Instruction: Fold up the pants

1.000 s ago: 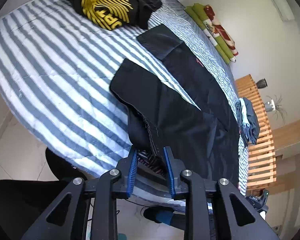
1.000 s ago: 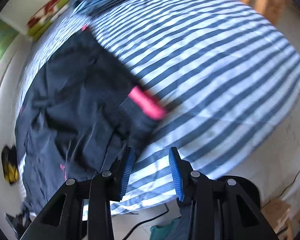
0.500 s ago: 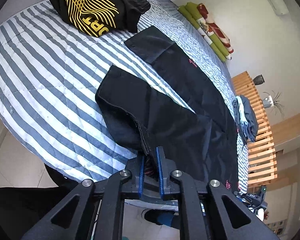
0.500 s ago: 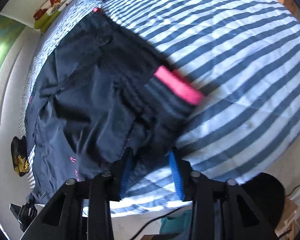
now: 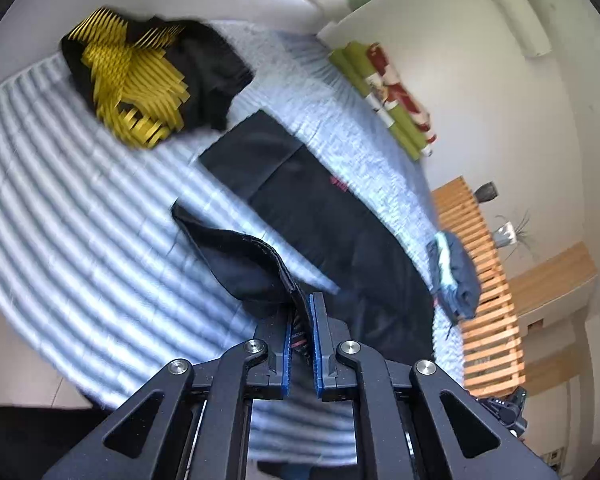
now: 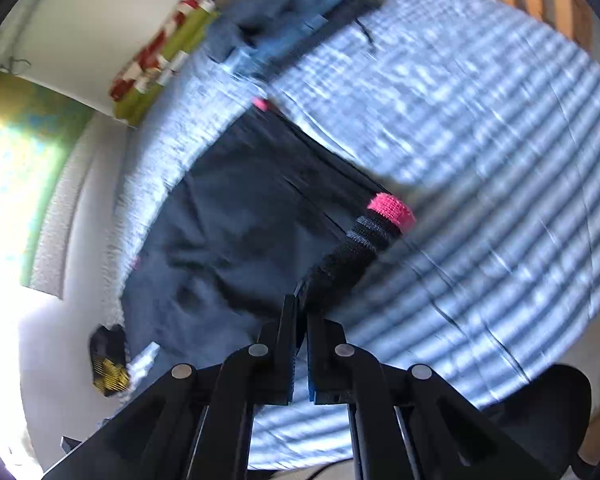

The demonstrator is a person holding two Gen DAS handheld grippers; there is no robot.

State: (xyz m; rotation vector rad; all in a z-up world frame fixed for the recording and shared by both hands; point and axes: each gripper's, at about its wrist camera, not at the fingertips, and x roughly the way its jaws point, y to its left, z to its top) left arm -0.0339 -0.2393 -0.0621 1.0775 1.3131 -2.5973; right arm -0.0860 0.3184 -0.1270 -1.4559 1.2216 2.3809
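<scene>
Black pants (image 5: 340,232) lie spread across the striped bedspread (image 5: 80,220). My left gripper (image 5: 302,300) has one leg's hem (image 5: 260,256) between its blue pads; its jaws are closing on the cloth and the hem hangs lifted off the bed. In the right wrist view the pants (image 6: 240,220) stretch away to the left. My right gripper (image 6: 300,304) is shut on the ribbed black waistband (image 6: 356,248), whose pink end (image 6: 392,208) sticks up beyond the fingers. Both views are motion-blurred.
A black-and-yellow garment (image 5: 140,84) is bunched at the far end of the bed. Green and red pillows (image 5: 388,96) line the wall. Folded blue clothes (image 5: 456,276) sit beside a slatted wooden frame (image 5: 484,280).
Both grippers have shut on the pants and risen. The left one lifted the leg hem off the bed; the right one closed on the waistband and raised it.
</scene>
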